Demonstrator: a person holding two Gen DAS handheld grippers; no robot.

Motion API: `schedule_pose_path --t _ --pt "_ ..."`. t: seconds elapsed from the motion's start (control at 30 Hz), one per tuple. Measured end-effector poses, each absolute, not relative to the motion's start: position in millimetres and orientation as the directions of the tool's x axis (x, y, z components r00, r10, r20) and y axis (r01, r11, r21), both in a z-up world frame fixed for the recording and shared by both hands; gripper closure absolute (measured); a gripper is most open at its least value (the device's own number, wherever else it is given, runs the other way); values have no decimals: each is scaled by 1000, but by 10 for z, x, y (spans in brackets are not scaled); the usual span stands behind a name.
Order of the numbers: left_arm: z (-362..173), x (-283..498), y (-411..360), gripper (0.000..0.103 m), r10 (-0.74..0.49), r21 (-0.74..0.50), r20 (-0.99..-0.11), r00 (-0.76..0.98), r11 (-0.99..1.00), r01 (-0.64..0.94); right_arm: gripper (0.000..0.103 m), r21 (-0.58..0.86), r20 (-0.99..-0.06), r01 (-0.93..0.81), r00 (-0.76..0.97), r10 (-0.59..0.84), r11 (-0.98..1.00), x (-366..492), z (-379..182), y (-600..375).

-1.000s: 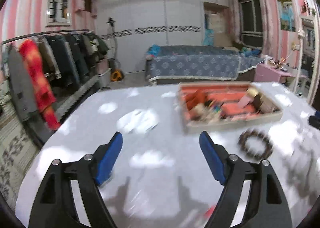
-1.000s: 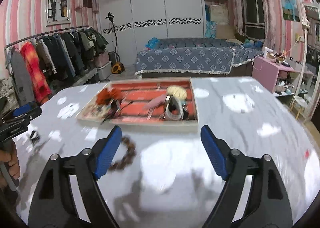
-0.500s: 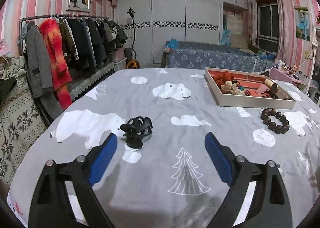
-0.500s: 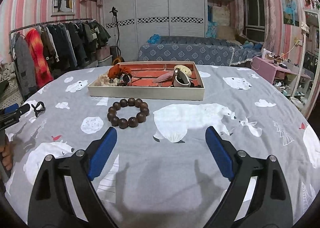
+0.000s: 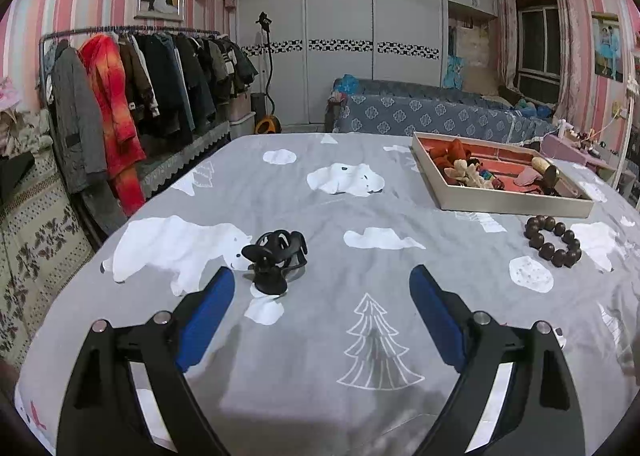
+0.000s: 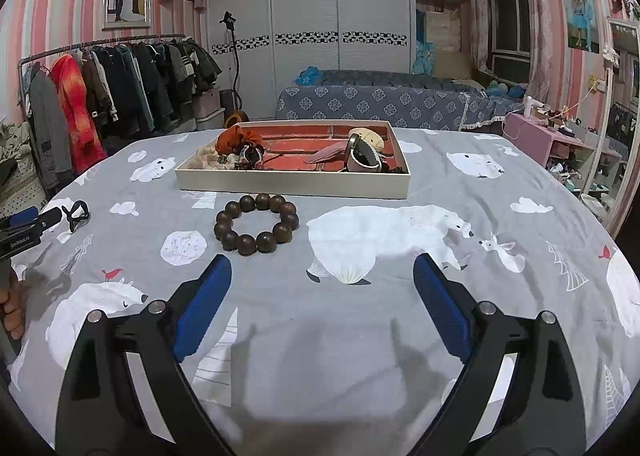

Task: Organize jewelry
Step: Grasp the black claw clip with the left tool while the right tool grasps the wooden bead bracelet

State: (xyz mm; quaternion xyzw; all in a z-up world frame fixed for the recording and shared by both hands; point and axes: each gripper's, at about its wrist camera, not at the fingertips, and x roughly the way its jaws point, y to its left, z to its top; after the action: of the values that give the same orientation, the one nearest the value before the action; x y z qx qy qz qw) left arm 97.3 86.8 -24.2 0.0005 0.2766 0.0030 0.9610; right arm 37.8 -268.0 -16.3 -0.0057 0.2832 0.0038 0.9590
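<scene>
Both grippers are held open above the cloth
The hair claw (image 5: 276,262) could be pushed away by the left gripper (image 5: 322,296); the right gripper (image 6: 322,288) is empty.

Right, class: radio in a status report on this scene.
Left gripper and right gripper open, empty. Bracelet and hair clip on cloth, outside tray. Nothing in the way.

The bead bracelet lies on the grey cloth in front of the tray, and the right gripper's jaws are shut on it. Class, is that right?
Not quite. The bead bracelet does lie on the grey cloth in front of the tray, but the right gripper has its jaws open and apart from it, as the right wrist view shows.
</scene>
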Motion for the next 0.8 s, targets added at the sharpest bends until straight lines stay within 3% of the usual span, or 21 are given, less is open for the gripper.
schedule_pose_path --t 0.07,0.27,0.37,0.6,0.8 --pt "-210 1019 990 16 -10 -33 -541 841 999 -9 12 -4 -551 -8 834 4 1000 395 -163 -2691" --pt "-59 1138 1221 16 60 105 -523 850 994 -5 10 -4 -553 -3 833 0 1000 490 -57 -2628" --pt "-115 1278 1394 16 39 64 -567 823 998 -3 5 14 -566 -7 825 14 1000 638 1 -2538" --pt "-470 1640 1457 16 -9 25 -714 700 999 38 5 26 -674 -18 738 31 999 1230 -215 -2157" --pt "-542 1855 1470 16 -13 9 -751 661 999 31 5 10 -719 14 695 -2 1000 1495 -396 -2059"
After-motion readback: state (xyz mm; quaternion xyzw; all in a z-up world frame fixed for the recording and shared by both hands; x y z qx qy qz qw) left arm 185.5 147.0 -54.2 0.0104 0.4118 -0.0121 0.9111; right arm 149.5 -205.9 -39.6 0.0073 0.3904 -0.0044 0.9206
